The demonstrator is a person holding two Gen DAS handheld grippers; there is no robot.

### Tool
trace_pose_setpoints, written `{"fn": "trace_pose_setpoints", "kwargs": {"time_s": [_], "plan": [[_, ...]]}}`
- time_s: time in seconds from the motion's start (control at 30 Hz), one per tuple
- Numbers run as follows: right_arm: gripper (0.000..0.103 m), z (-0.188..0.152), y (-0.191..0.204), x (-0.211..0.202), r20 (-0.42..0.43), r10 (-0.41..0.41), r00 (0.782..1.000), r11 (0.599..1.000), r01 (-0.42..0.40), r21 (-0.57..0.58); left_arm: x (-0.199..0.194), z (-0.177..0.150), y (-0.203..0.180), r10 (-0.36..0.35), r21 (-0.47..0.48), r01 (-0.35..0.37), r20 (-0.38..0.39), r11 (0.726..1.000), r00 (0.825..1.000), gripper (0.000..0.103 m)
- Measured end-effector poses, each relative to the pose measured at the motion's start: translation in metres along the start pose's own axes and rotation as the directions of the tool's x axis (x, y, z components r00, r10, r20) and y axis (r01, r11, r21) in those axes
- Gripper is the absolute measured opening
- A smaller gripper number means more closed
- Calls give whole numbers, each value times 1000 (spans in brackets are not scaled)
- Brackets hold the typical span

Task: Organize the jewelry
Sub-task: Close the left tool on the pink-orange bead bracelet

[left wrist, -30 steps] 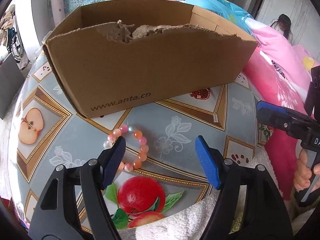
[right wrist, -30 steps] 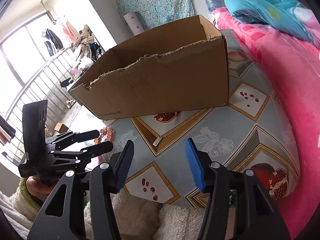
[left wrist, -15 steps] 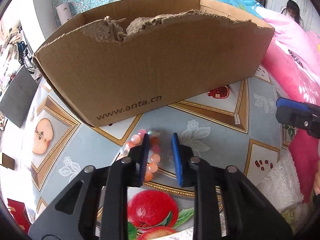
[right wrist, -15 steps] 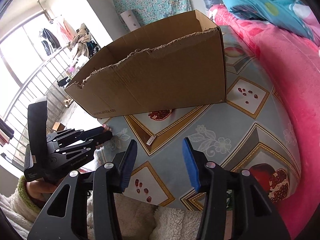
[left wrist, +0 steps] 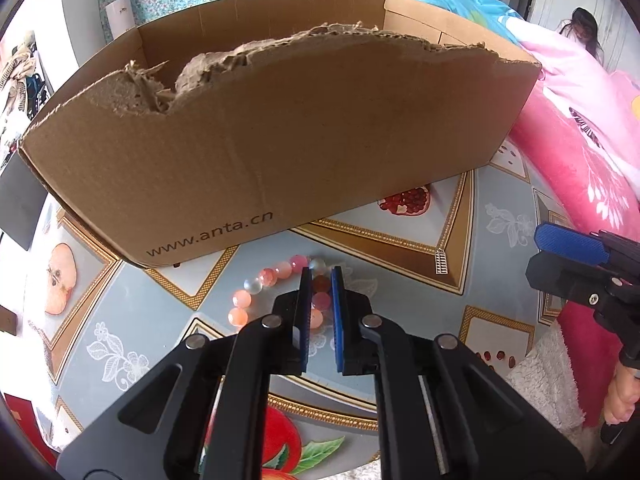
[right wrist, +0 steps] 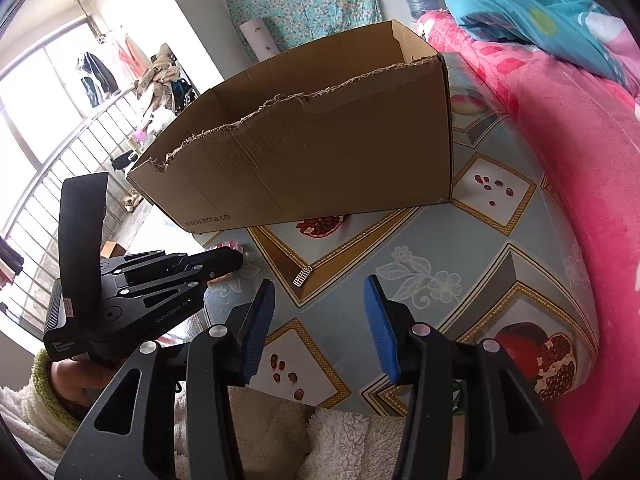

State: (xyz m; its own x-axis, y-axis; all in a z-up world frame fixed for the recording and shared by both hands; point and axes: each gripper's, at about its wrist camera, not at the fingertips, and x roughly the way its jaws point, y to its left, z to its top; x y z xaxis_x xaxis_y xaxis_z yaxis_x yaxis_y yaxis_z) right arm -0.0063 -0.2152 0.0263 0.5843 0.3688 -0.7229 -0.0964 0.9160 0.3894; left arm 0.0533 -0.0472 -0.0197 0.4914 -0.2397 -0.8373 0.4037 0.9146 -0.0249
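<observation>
A bracelet of pink, orange and clear beads (left wrist: pixel 256 284) lies on the fruit-patterned tablecloth (left wrist: pixel 404 312), just in front of the brown cardboard box (left wrist: pixel 288 140). My left gripper (left wrist: pixel 320 273) is shut on the bracelet's right side, with beads pinched between the blue pads. In the right wrist view the left gripper (right wrist: pixel 237 258) shows from the side, with a few beads (right wrist: pixel 225 245) past its tip. A small silver charm (left wrist: pixel 441 263) lies to the right on the cloth, also visible as the charm (right wrist: pixel 302 276) ahead of my right gripper (right wrist: pixel 320 286), which is open and holds nothing.
The open-topped box (right wrist: pixel 320 160) has a torn front edge and fills the far half of the table (right wrist: pixel 472 236). Pink bedding (right wrist: pixel 580 140) borders the table's right side. A white fleecy sleeve (right wrist: pixel 280 432) lies at the near edge. A window railing (right wrist: pixel 48 184) is far left.
The left gripper moved forward over the bracelet and its jaws went from wide open to shut on the beads. The right gripper kept its place and opening.
</observation>
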Motion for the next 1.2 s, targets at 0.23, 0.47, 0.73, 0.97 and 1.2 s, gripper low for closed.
{"fn": "trace_pose_setpoints", "kwargs": {"time_s": [0.23,0.47,0.73,0.97,1.2], "plan": [[46,0,4,4,-11,-5,1000,1000,5,-11,-4,-2,2,3,6,-3,-3,1000,1000,8],[46,0,7,7,-20,-12,1000,1000,12,-19,-4,-3,3,1,3,-1,-5,1000,1000,8],[46,3,9,13,-37,-15,999,998,13,-58,-5,-3,1,-3,8,3,-2,1000,1000,8],[46,15,22,21,-70,20,997,970,-37,-238,-6,-4,9,-7,-1,7,-2,1000,1000,8],[31,27,36,45,-169,-12,986,901,-62,-430,-8,-7,17,-17,-31,17,3,999,1000,8]]}}
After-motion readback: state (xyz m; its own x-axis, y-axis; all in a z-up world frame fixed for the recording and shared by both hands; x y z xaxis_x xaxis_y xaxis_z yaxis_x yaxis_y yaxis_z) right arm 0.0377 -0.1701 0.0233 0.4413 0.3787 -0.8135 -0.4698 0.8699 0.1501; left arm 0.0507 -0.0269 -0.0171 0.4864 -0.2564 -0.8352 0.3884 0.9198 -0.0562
